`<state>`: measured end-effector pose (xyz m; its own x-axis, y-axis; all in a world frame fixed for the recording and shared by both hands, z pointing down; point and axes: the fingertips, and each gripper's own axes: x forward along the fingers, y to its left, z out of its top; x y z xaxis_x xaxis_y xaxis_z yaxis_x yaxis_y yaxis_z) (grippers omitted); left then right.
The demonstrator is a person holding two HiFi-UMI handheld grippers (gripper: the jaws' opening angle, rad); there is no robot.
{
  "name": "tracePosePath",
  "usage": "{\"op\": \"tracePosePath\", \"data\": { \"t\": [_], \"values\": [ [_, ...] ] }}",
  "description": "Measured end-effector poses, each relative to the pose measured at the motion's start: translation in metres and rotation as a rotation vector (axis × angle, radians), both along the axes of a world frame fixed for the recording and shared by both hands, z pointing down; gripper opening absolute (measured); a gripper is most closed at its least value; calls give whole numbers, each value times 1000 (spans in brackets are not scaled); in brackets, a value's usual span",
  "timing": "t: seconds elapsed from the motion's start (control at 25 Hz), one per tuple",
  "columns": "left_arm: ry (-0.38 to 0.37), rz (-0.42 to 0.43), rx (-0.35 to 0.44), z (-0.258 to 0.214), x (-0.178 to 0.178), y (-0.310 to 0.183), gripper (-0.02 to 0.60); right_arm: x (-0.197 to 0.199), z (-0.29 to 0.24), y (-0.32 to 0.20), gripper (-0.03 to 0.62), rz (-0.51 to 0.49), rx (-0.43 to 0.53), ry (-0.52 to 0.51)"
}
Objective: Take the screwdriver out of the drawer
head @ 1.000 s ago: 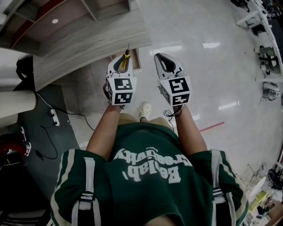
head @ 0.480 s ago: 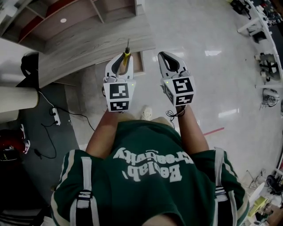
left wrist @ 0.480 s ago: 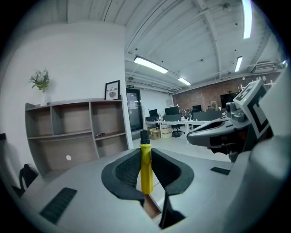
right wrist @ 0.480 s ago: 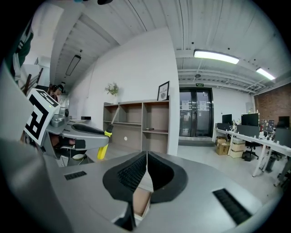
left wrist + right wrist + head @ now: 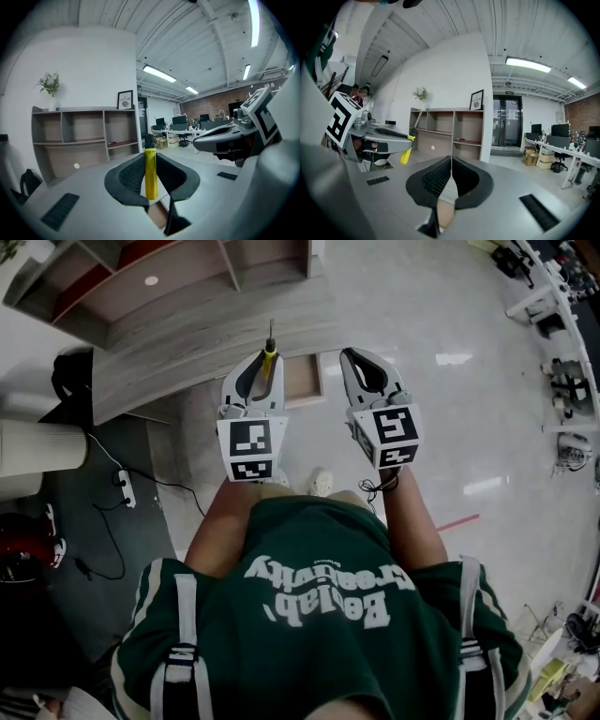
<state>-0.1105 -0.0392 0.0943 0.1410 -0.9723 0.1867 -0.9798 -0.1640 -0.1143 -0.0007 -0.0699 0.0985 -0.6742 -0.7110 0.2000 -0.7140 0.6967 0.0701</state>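
My left gripper [image 5: 266, 360] is shut on a screwdriver [image 5: 269, 356] with a yellow handle, whose dark shaft sticks out past the jaw tips. In the left gripper view the yellow handle [image 5: 150, 173] stands upright, pinched between the black pads, and the gripper [image 5: 151, 165] points nearly level into the room. My right gripper [image 5: 361, 359] hangs beside it at the same height, shut with nothing in it; its pads meet at the tip [image 5: 450, 165]. From the right gripper view the screwdriver [image 5: 406, 151] shows at the left. The open drawer [image 5: 302, 379] lies below, between the two grippers.
A low wooden cabinet [image 5: 187, 352] runs under the left gripper, with open wall shelves [image 5: 86, 136] behind it. A power strip and cables [image 5: 120, 486] lie on dark flooring at the left. Glossy floor [image 5: 441, 381] spreads to the right, with desks and chairs [image 5: 562, 362] at the far right.
Both grippers have risen and moved forward together, the left keeping the screwdriver. The cabinet and drawer now sit further below them.
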Motion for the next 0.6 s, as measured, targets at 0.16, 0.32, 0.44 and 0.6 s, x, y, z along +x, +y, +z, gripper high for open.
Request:
{"op": "tracePosePath", "data": {
  "t": [0.16, 0.32, 0.44, 0.6],
  "values": [
    [11, -19, 19, -10, -40, 11, 84, -42, -11, 11, 35, -29, 19, 9],
    [13, -64, 36, -20, -85, 26, 84, -81, -24, 22, 35, -47, 33, -10],
    [9, -90, 53, -28, -113, 38, 84, -108, -35, 29, 35, -66, 49, -36],
    [1, -121, 71, -34, -145, 54, 84, -145, -42, 41, 35, -98, 69, -55]
  ]
}}
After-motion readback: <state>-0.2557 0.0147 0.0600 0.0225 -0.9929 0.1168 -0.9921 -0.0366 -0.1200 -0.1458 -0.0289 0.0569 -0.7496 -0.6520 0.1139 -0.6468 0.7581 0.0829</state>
